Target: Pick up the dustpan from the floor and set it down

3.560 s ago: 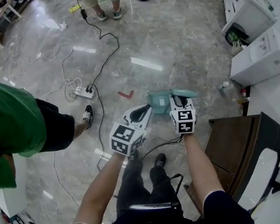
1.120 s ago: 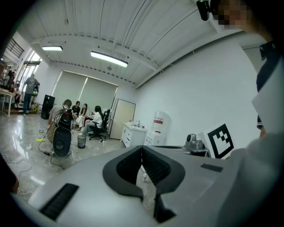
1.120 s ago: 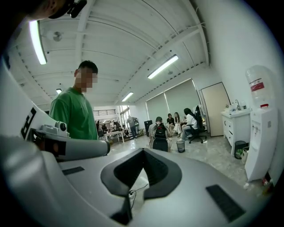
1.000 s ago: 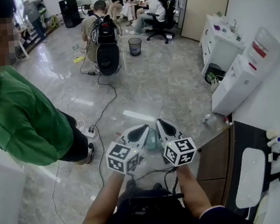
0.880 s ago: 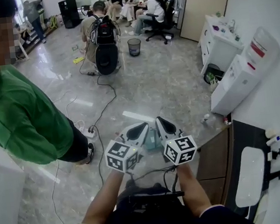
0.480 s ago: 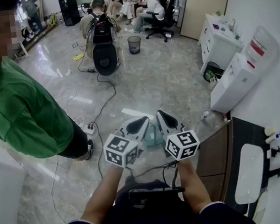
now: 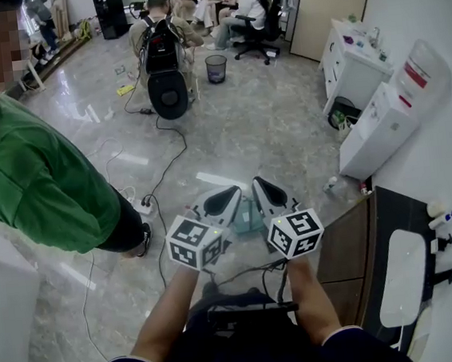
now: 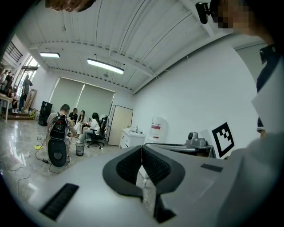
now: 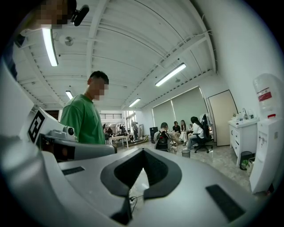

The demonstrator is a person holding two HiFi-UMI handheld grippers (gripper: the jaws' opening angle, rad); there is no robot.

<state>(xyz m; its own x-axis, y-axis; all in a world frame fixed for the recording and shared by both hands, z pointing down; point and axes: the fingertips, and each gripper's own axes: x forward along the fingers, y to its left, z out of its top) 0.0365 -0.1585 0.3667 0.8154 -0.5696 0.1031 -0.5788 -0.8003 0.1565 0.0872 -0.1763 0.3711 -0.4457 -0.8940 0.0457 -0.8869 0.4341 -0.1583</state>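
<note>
The teal dustpan (image 7: 248,216) shows only as a small patch between my two grippers in the head view, lower than they are; the rest is hidden behind them. My left gripper (image 7: 232,193) and right gripper (image 7: 259,184) are held side by side at about waist height and point level into the room. In the left gripper view the left gripper (image 8: 142,149) has its tips together with nothing between them. The right gripper view shows the right gripper (image 9: 142,152) the same, shut and empty. Neither gripper view shows the dustpan.
A person in a green shirt (image 7: 25,181) stands close on the left. A power strip (image 7: 145,209) and cables lie on the marble floor. A dark table (image 7: 354,251) and white cabinets (image 7: 381,132) line the right side. Further back are a crouching person with a backpack (image 7: 162,46) and a bin (image 7: 216,69).
Since the earliest frame the view has lifted from the floor to the room, and both grippers have come up away from the dustpan. Over the last second they barely moved.
</note>
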